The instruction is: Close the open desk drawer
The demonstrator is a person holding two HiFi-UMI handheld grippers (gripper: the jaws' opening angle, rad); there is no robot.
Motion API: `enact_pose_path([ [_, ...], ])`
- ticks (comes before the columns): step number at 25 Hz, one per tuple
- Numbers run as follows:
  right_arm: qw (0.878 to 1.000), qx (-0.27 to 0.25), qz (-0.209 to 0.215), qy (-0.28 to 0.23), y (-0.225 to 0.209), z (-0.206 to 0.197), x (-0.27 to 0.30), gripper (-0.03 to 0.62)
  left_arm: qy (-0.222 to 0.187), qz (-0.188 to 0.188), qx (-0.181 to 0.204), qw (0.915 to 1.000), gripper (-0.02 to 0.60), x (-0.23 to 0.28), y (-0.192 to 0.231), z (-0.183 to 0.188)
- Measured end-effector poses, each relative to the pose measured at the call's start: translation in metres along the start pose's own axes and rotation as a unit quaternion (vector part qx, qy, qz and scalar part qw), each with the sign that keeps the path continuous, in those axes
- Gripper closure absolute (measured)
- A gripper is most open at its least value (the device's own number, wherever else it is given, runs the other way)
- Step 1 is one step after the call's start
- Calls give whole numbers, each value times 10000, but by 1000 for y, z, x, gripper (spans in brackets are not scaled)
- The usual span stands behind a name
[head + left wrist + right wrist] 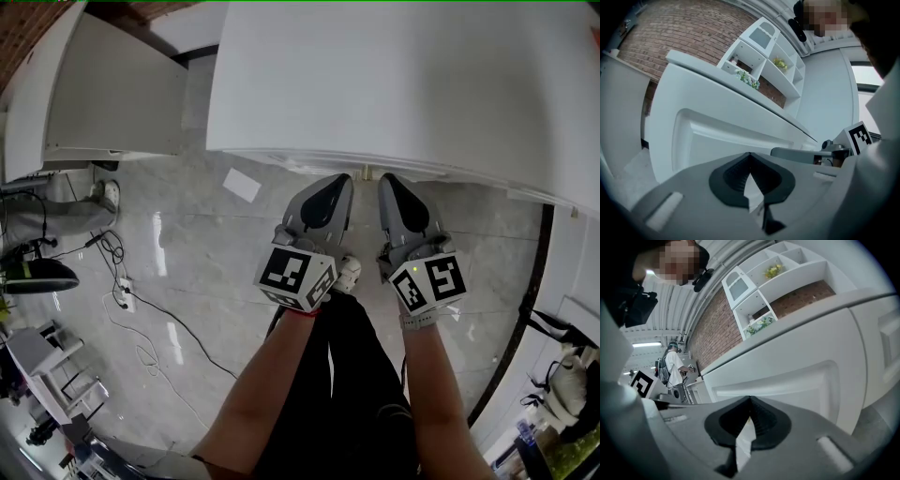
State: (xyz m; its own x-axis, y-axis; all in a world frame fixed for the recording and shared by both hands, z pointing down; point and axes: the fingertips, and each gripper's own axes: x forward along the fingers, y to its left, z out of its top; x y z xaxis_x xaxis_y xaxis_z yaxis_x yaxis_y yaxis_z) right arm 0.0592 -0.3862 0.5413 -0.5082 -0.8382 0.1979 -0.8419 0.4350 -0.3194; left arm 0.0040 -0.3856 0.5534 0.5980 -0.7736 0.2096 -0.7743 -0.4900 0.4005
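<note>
A glossy grey stone-look floor [187,281] carries a white sheet of paper [242,185] lying flat. Well to its left sits a white power strip [124,292], with a thin black cable [187,330] snaking away from it. A dark curved strip [525,309] crosses the floor at the right. Against a red brick wall [684,33] stands a white shelf unit [764,51] holding a green plant [747,78] and yellow flowers [779,62]. A person in a white shirt [672,366] stands far off.

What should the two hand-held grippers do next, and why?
Probably a gentle, even push straight forward. The left hand-held gripper and right hand-held gripper are both shut and side by side. Their tips aim at the white drawer front under the desk top. Whether they touch it isn't clear.
</note>
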Motion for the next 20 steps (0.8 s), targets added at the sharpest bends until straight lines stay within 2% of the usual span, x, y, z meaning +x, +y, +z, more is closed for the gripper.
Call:
enact_pose_path([
  [7, 9981, -551, 250, 110, 17, 23, -31, 592, -141, 77, 335, 9993, 579, -26, -3, 29],
  [13, 9969, -742, 266, -64, 27, 65, -58, 592, -263, -87, 727, 9970, 578, -48, -26, 69],
  [16, 9946, -981, 332, -120, 36, 89, -67, 592, -314, -166, 794, 9962, 580, -56, -39, 88],
  [20, 9935, -1066, 207, -332, 43, 125, -84, 592, -434, -258, 841, 9952, 579, -69, -57, 118],
])
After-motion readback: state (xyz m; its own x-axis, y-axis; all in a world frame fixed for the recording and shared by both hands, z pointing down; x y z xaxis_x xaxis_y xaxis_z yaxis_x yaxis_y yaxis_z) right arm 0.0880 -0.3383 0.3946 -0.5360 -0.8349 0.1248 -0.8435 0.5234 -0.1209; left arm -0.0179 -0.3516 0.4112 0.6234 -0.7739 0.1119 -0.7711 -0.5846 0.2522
